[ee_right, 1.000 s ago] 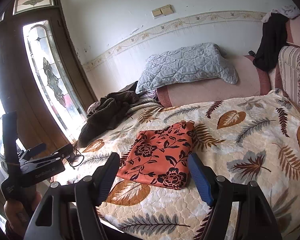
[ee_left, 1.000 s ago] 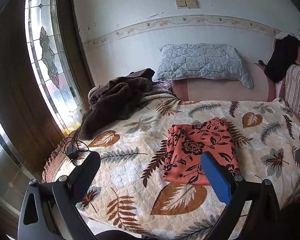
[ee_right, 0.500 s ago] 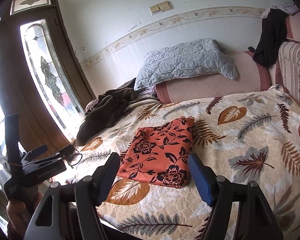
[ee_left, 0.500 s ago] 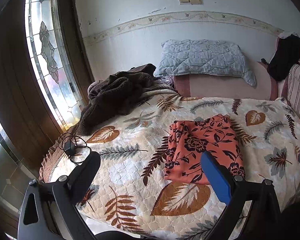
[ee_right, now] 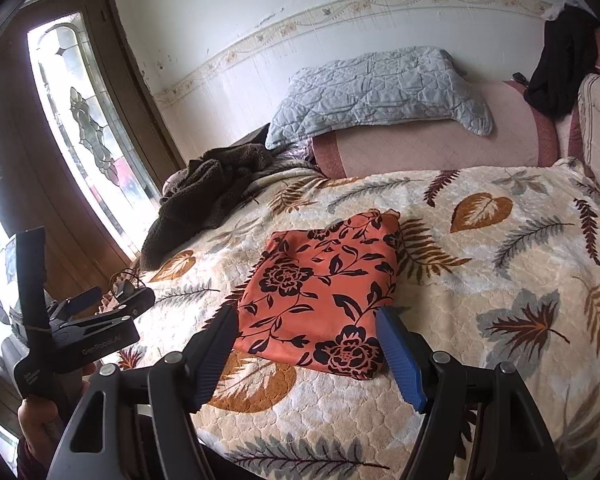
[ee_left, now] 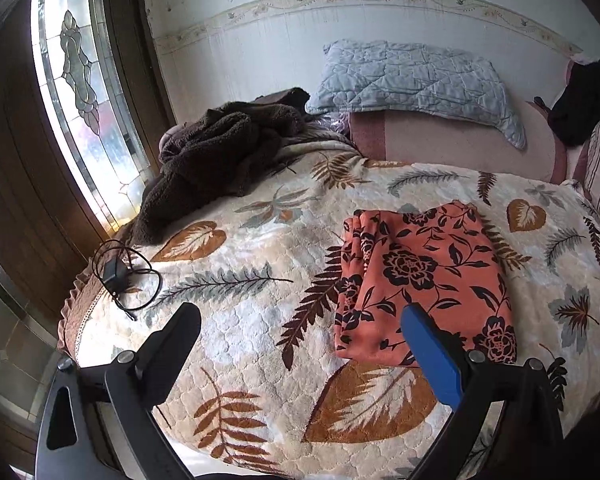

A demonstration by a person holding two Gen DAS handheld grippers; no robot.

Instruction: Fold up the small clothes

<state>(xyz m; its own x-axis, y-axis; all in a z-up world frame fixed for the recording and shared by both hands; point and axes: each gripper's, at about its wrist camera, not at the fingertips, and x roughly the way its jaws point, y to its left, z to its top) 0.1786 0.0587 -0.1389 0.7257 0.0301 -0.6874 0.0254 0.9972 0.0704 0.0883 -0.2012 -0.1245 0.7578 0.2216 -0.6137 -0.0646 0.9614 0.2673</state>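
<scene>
An orange cloth with black flowers (ee_left: 424, 276) lies folded into a flat rectangle on the leaf-patterned bedspread (ee_left: 260, 280); it also shows in the right wrist view (ee_right: 324, 292). My left gripper (ee_left: 300, 328) is open and empty, held above the bed's near edge, left of the cloth. My right gripper (ee_right: 306, 332) is open and empty, just short of the cloth's near edge. The left gripper also shows at the left in the right wrist view (ee_right: 100, 300).
A brown fleece garment (ee_left: 216, 156) is heaped at the far left of the bed. A black charger with its cable (ee_left: 118, 276) lies near the left edge. A grey quilted pillow (ee_left: 416, 80) rests on a pink bolster. A glass door (ee_left: 84, 112) stands left.
Both grippers have tilted and drawn slightly back, so the cloth sits a little lower in both views. The cloth has not moved. Both stay open.
</scene>
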